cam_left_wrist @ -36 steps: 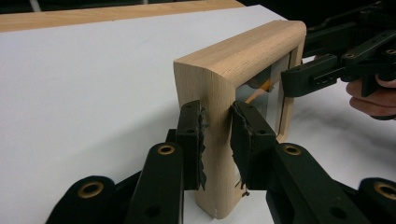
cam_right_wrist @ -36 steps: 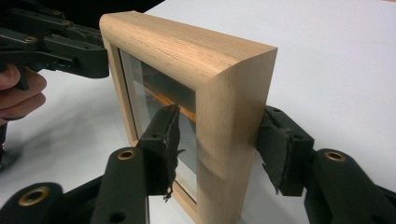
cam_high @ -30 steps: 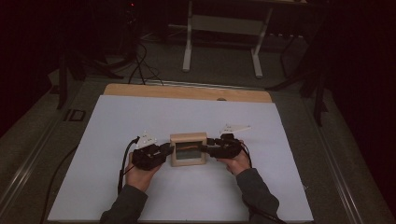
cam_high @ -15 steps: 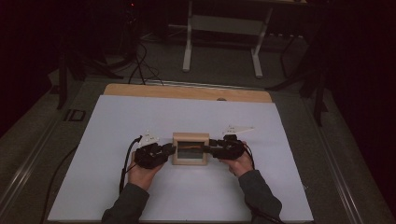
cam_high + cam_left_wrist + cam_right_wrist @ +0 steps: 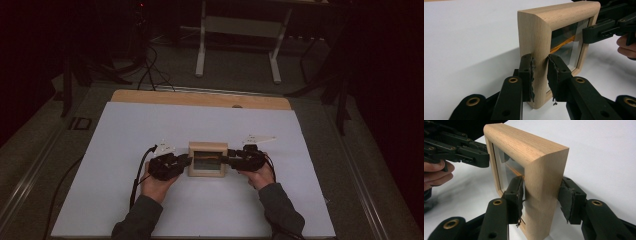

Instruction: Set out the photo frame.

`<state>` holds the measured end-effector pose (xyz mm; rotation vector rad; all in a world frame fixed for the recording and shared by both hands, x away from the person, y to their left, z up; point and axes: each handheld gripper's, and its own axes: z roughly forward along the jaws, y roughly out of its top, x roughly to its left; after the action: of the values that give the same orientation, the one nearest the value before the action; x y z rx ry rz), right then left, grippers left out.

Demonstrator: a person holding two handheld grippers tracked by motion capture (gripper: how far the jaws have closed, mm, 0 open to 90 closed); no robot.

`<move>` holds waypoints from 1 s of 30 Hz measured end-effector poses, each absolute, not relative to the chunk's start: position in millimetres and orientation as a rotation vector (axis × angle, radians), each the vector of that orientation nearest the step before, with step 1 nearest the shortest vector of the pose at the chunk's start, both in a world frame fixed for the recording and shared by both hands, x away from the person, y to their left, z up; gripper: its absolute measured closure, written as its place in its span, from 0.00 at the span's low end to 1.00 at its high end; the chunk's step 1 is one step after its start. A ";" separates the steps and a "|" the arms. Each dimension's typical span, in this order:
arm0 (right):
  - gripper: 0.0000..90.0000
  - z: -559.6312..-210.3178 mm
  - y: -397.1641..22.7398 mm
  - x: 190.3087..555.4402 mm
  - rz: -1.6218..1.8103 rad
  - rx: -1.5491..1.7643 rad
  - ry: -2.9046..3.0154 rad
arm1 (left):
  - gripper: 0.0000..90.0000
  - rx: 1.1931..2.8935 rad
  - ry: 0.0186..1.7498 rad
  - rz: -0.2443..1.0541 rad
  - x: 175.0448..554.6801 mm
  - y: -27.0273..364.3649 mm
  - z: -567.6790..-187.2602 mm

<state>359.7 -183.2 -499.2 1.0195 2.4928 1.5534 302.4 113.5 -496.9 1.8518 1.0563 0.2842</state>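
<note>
A small wooden picture frame [image 5: 207, 159] with a glass front stands upright on the white table sheet [image 5: 125, 130], between my two grippers. My left gripper [image 5: 189, 161] is shut on the frame's left side piece; in the left gripper view its pads [image 5: 527, 75] press the wood [image 5: 534, 37] front and back. My right gripper [image 5: 225, 159] is shut on the frame's right side piece [image 5: 541, 170], one pad [image 5: 517, 195] on the glass side and the other on the back. The right gripper [image 5: 604, 30] also shows across the frame in the left gripper view, and the left gripper [image 5: 461, 152] likewise in the right gripper view.
The white sheet covers a wooden tabletop whose bare strip [image 5: 200, 98] runs along the far edge. A cable [image 5: 137, 172] trails from the left gripper. A metal stand [image 5: 202, 45] and dark floor cables lie beyond the table. Both forearms enter from the bottom.
</note>
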 end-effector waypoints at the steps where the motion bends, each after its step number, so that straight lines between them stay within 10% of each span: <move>1: 0.62 -499.3 -183.5 359.7 1.555 1.021 2.493 | 0.83 1.852 1.057 0.284 302.5 113.3 -496.9; 30: 0.51 -499.9 -187.0 359.5 1.525 1.014 2.505 | 0.75 1.852 1.056 0.277 301.8 112.5 -497.0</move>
<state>359.5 -187.0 -499.9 1.0136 2.5049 1.5245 301.8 112.5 -497.0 1.8524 1.0559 0.2774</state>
